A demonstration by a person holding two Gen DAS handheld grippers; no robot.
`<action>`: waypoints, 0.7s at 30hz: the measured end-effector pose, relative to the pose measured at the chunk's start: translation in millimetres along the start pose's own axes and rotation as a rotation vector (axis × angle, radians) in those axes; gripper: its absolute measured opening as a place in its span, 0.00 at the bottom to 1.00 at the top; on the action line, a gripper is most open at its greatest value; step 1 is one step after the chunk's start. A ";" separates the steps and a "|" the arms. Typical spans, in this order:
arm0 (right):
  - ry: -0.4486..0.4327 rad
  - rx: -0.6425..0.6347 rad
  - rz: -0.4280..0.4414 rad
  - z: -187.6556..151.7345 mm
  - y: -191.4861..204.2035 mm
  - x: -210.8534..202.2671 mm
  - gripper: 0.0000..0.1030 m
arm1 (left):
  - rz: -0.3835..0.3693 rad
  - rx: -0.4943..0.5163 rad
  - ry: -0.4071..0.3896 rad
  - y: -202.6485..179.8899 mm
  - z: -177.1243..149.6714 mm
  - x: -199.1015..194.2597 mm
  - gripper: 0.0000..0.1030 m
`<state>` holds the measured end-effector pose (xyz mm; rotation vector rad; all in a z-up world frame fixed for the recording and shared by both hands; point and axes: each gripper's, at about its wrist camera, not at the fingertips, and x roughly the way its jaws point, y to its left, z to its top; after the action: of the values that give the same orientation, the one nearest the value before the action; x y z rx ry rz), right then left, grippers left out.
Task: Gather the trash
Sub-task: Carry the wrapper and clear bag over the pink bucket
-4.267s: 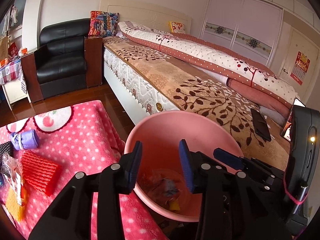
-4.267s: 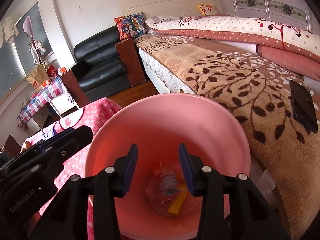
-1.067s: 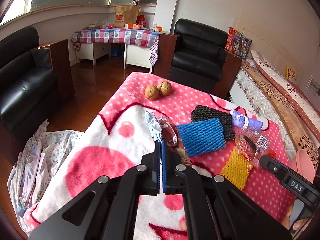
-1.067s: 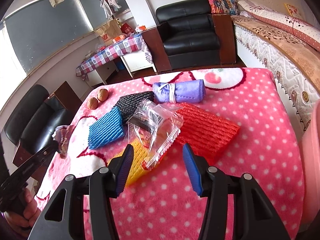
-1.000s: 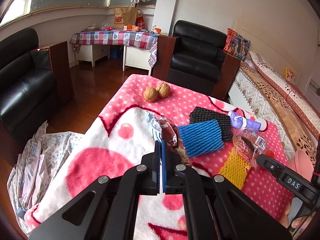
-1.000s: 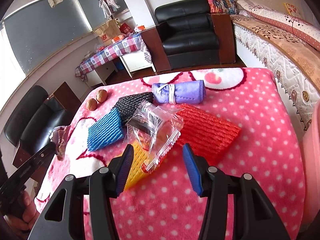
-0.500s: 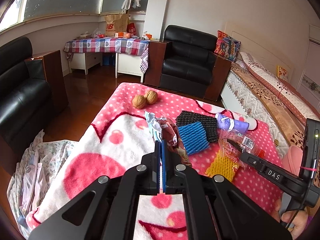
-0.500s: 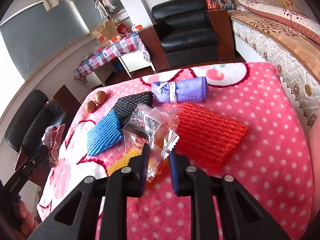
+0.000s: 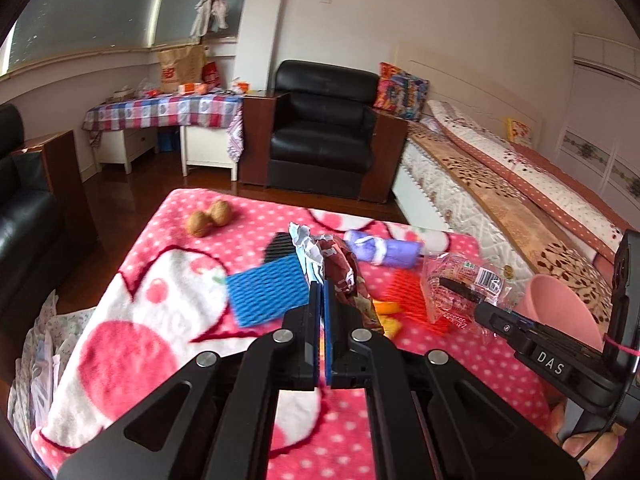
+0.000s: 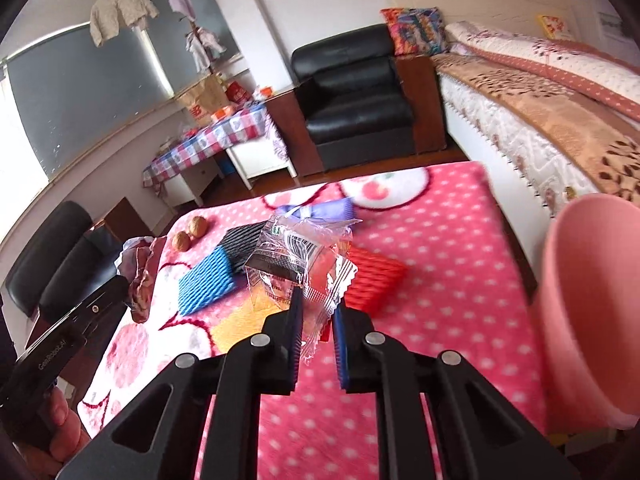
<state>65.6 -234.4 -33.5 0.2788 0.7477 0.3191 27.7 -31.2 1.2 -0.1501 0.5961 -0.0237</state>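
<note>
I'm clamping my left gripper (image 9: 322,300) on the crumpled wrapper (image 9: 340,268) and my right gripper (image 10: 316,312) on the clear bag (image 10: 304,264), keeping both grips firm while heading over the pink bucket (image 10: 592,312).

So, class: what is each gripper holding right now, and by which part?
The left gripper pinches a crumpled brown wrapper by its lower end. The right gripper grips a clear plastic packet by its bottom crimped edge, lifted above the table.
</note>
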 end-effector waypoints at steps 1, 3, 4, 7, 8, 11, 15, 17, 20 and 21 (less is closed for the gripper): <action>-0.008 0.006 -0.008 -0.2 -4.3 -4.7 0.13 | -0.011 0.008 -0.001 -6.2 0.5 0.5 0.00; -0.024 0.020 -0.026 -0.2 -14.4 -15.1 0.13 | -0.038 0.026 -0.005 -20.8 1.6 1.9 0.00; -0.031 0.027 -0.034 -0.4 -19.3 -19.5 0.13 | -0.052 0.036 -0.006 -29.3 2.3 3.0 0.00; -0.055 0.052 -0.063 -0.9 -36.4 -34.2 0.13 | -0.094 0.058 -0.005 -52.1 3.6 7.3 0.00; -0.060 0.058 -0.071 -0.7 -40.5 -37.8 0.13 | -0.108 0.066 -0.005 -59.8 4.3 9.1 0.00; -0.084 0.074 -0.103 0.9 -54.4 -50.6 0.13 | -0.152 0.083 -0.011 -81.0 5.5 13.2 0.00; -0.117 0.099 -0.148 4.4 -76.5 -65.4 0.13 | -0.212 0.107 -0.017 -107.6 6.9 17.2 0.00; -0.130 0.111 -0.171 5.9 -87.5 -72.5 0.13 | -0.241 0.118 -0.016 -118.7 7.2 19.1 0.00; -0.147 0.131 -0.210 7.3 -104.3 -82.9 0.13 | -0.279 0.137 -0.013 -139.3 5.8 22.8 0.00; -0.153 0.139 -0.227 7.3 -111.0 -86.6 0.13 | -0.296 0.142 -0.008 -146.8 4.9 24.7 0.01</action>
<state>31.4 -369.8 -14.6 0.3415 0.6442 0.0299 54.0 -177.3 13.1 -0.0999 0.5582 -0.3516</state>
